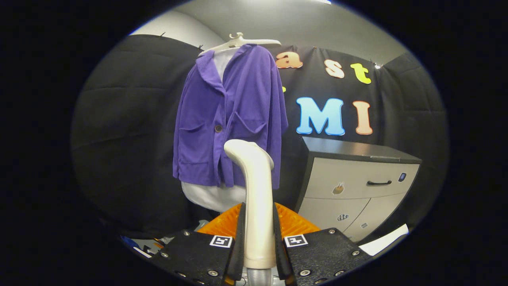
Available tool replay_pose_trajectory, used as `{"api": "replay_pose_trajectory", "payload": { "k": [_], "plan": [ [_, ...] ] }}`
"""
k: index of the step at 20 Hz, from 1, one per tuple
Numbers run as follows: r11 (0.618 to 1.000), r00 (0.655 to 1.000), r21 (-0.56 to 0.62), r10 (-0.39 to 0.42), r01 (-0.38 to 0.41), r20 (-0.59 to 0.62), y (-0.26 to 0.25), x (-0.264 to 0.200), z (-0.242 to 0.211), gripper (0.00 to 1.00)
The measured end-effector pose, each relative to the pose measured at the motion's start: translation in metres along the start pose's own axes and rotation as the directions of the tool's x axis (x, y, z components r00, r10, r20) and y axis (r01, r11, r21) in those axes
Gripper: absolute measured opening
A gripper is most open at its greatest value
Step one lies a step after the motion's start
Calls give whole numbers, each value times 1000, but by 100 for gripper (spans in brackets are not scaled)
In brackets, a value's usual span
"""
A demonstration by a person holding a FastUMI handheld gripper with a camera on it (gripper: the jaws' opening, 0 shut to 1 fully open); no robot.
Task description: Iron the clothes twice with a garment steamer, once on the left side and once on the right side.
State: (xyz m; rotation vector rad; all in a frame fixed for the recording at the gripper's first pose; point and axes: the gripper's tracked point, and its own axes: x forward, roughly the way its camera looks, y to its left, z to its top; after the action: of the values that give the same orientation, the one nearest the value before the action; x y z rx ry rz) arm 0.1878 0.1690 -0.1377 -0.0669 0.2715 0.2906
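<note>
Gripper (258,238): both fingers clamp the garment steamer's handle; we hold it upright between them.
Garment steamer (256,190): its head curves forward and overlaps the jacket's lower hem in our view; we cannot tell if they touch.
Jacket (230,119): purple, buttoned, on a hanger (238,41) over a white underlayer (212,196), beyond the fingers.
Cabinet (357,182): right of the jacket, well apart.
Risk: we judge that the head may snag a pocket or swing the jacket off line.
</note>
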Motion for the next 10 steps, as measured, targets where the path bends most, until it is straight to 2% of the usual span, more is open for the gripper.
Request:
{"api": "replay_pose_trajectory", "payload": {
  "k": [5, 10],
  "plan": [
    [999, 985, -10, 36, -34, 169, 13, -6, 91, 33],
    [997, 952, -35, 70, -63, 299, 36, -4, 166, 34]
  ]
}}
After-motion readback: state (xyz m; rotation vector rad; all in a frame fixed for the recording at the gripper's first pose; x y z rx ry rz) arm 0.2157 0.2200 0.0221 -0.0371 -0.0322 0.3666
